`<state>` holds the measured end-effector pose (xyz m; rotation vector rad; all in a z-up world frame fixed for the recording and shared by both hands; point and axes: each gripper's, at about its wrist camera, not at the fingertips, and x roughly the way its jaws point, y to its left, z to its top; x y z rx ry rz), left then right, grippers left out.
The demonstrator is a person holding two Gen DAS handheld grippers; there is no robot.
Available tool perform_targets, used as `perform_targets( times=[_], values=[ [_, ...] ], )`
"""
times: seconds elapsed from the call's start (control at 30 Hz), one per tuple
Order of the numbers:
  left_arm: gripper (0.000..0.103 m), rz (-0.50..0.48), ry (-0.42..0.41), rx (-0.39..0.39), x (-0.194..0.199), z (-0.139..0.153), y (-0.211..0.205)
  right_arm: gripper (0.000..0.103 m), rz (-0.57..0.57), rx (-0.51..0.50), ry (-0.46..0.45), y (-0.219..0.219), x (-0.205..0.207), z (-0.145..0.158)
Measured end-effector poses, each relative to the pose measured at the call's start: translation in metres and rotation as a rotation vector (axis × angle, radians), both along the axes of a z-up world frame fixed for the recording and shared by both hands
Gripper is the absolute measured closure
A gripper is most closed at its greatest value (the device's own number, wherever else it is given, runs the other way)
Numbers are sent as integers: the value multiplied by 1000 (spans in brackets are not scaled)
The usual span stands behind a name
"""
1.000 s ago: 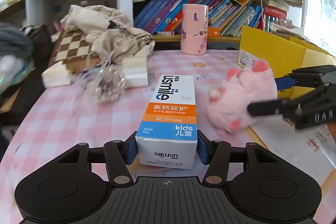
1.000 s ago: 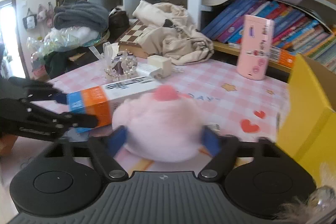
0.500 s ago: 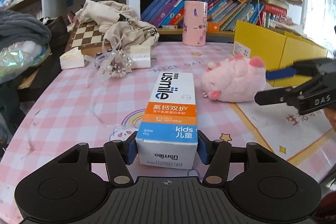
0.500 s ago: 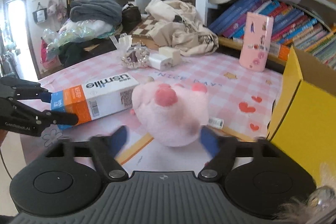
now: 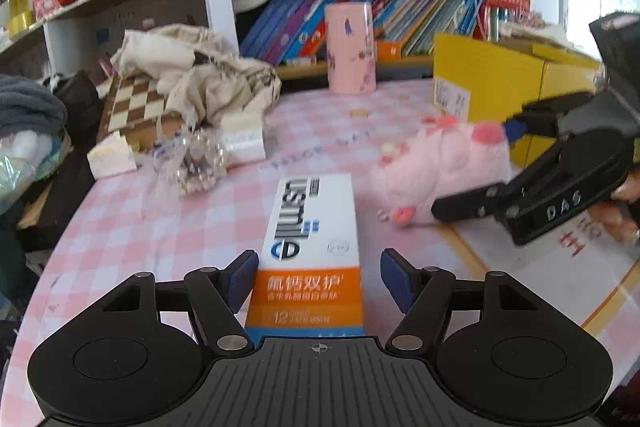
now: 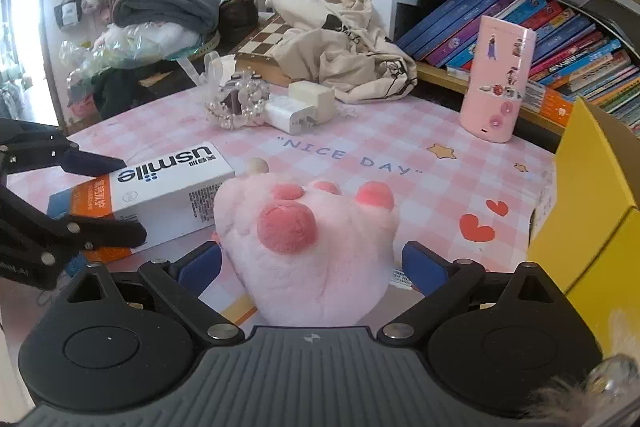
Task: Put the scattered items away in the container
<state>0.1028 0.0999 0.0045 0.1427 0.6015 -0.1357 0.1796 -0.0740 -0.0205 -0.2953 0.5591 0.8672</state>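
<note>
Lying flat on the pink checked tablecloth (image 6: 360,147), the toothpaste box (image 5: 310,247) sits between the left gripper's (image 5: 318,277) blue pads, which have just been spreading; one pad sits against the box's side, the other stands clear. Just beside the box, on the side toward the yellow container (image 6: 588,211), rests the pink plush paw (image 6: 308,247). The right gripper (image 6: 310,269) straddles the paw, jaws just widened, both pads clear of the fur. The container stands beyond the paw from the box.
</note>
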Motion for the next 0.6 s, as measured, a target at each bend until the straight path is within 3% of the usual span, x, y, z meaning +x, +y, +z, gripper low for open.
perform_targets(
  times=[0.2,0.33,0.47,0.6],
  values=[
    [40,-2,37,7,6,-8,-1,17,12,-13,18,6,7,-6],
    [51,-7,46,-1,12,-11,0,22,12,-8,17,7,8,-7],
    [52,-14,45,-9,16,-11,-1,32,14,-8,16,6,8,-6],
    [52,-1,29,-65,9,-5,3,34,1,10,22,-2,3,1]
  ],
)
